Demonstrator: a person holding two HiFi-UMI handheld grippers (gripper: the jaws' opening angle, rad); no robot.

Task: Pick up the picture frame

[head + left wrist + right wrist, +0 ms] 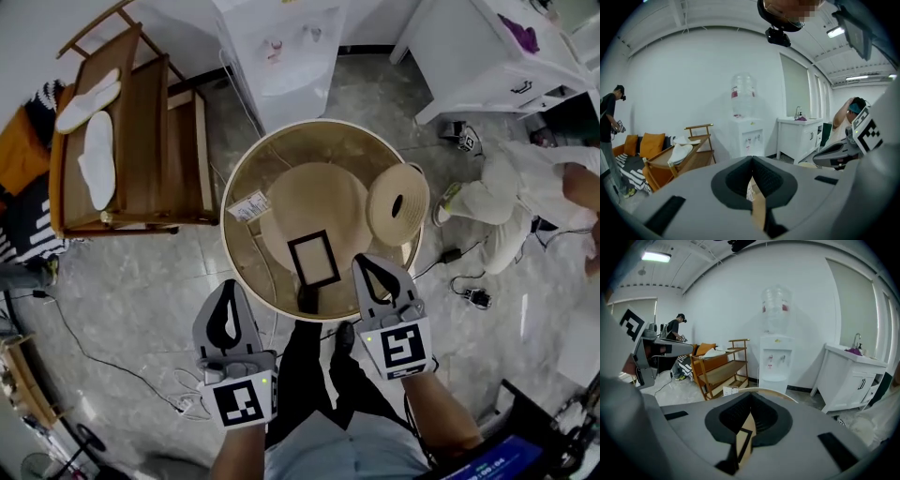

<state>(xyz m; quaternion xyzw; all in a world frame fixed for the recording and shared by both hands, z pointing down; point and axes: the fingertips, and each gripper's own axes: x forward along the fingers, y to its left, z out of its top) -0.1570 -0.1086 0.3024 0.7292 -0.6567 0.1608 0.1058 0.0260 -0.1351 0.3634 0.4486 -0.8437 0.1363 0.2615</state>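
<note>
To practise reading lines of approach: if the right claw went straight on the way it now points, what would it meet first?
Most likely the round table, just right of the picture frame. Depth is unclear, so it might meet the frame's edge instead.

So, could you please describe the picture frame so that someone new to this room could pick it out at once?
Find the round wooden table in front of the white water dispenser. A wide tan disc lies on it, and the picture frame lies flat on that disc's near side. It is the only dark, rectangular thing among pale round ones.
</note>
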